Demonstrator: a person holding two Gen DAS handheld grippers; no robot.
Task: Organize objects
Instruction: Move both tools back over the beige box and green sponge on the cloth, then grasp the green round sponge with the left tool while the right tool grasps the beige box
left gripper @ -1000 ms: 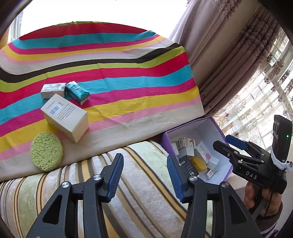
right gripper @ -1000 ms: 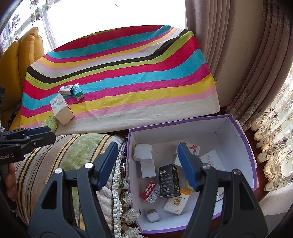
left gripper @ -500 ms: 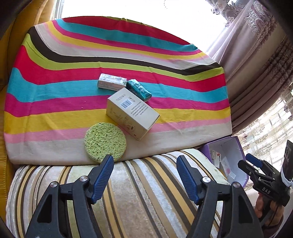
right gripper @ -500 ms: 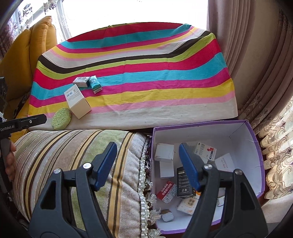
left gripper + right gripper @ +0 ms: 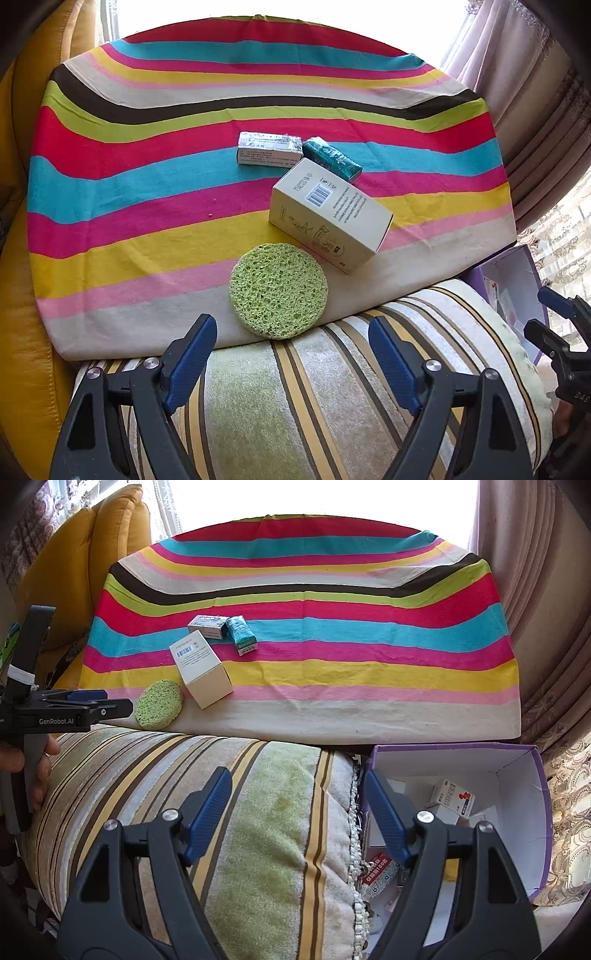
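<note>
Opening left claw [image 5: 291, 354] tilted downward.

Left gripper [image 5: 291, 345] and right gripper [image 5: 297, 799]: jaws opening, nothing between them, both angled downward above the striped cushion [image 5: 258, 812].

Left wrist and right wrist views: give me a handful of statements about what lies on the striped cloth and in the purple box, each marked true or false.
1. The green sponge lies at the near edge of the striped cloth. True.
2. The beige carton stands inside the purple box. False: it lies on the cloth, just behind the sponge.
3. The teal packet and the small grey box sit side by side behind the carton. True.
4. The left tool grips the sponge. False: its jaws are opening, with nothing between them.
5. The purple box is empty. False: several small packages lie in it.
</note>
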